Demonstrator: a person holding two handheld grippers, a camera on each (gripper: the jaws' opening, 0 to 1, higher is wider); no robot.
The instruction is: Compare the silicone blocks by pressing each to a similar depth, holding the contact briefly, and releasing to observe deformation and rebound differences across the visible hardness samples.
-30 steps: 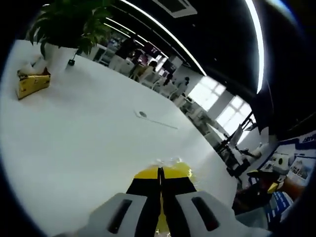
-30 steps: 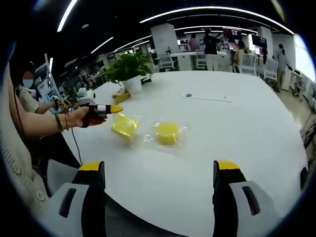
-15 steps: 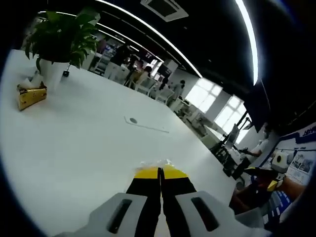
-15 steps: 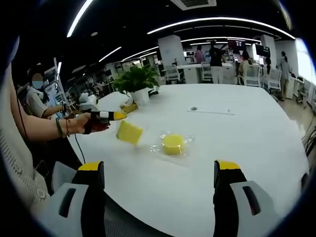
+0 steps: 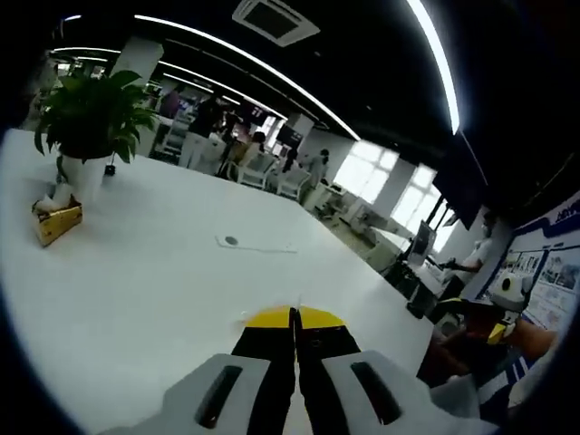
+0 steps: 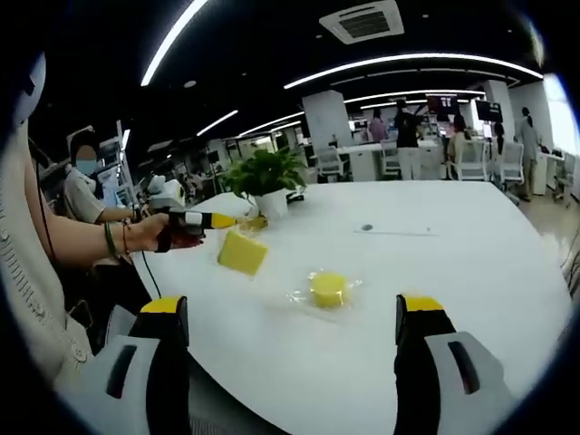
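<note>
Lifted clear of the table since a second ago, the square yellow block point(image 6: 242, 252) is hanging in the air from the left gripper point(image 6: 224, 220), whose jaws are closing together on its wrapping. Its round partner point(image 6: 328, 289) is lying in its clear bag on the white table point(image 6: 471, 272). Behind them a potted plant point(image 6: 265, 181) is standing. The right gripper point(image 6: 288, 308) is waiting with jaws wide apart. That thin pinch could slip, I reckon, dropping the block.
</note>
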